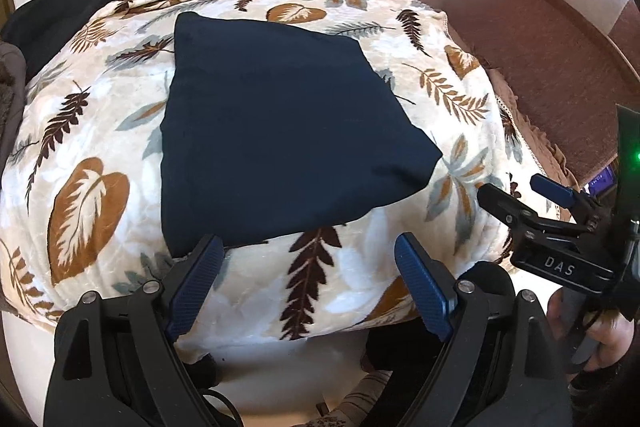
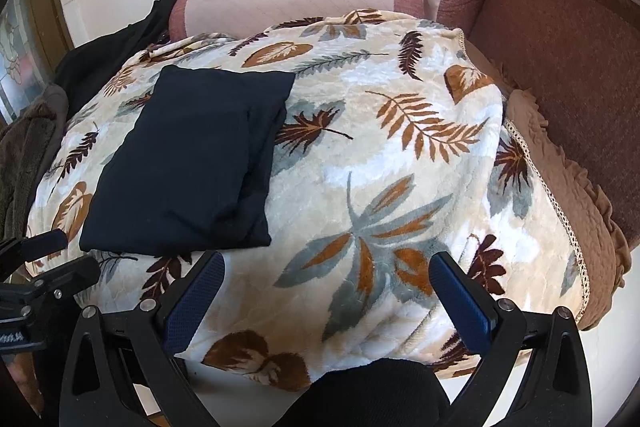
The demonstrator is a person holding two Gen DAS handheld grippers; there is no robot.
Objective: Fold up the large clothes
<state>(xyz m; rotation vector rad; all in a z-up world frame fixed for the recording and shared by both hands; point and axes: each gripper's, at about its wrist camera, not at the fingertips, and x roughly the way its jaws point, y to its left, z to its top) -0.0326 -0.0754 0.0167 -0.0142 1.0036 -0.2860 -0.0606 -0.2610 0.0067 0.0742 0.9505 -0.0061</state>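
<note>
1. Your folded navy garment (image 1: 276,131) was a smooth, matte, roughly four-sided pad lying flat on the plush leaf-print blanket (image 1: 360,267).
2. That blanket was velvety, cream with brown, rust and grey leaves, draped beside a quilted brown sofa (image 2: 560,47).
3. Your left gripper (image 1: 308,279) had its jaws spread and empty, the garment's near edge just beyond its left fingertip.
4. Your right gripper (image 2: 326,297) also stood spread, holding nothing, the garment ahead and to the left of its fingers.

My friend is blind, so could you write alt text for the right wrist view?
A folded navy garment lies flat on a leaf-patterned plush blanket. The open right gripper hovers, empty, above the blanket's near edge, with a reddish-brown sofa behind.
</note>
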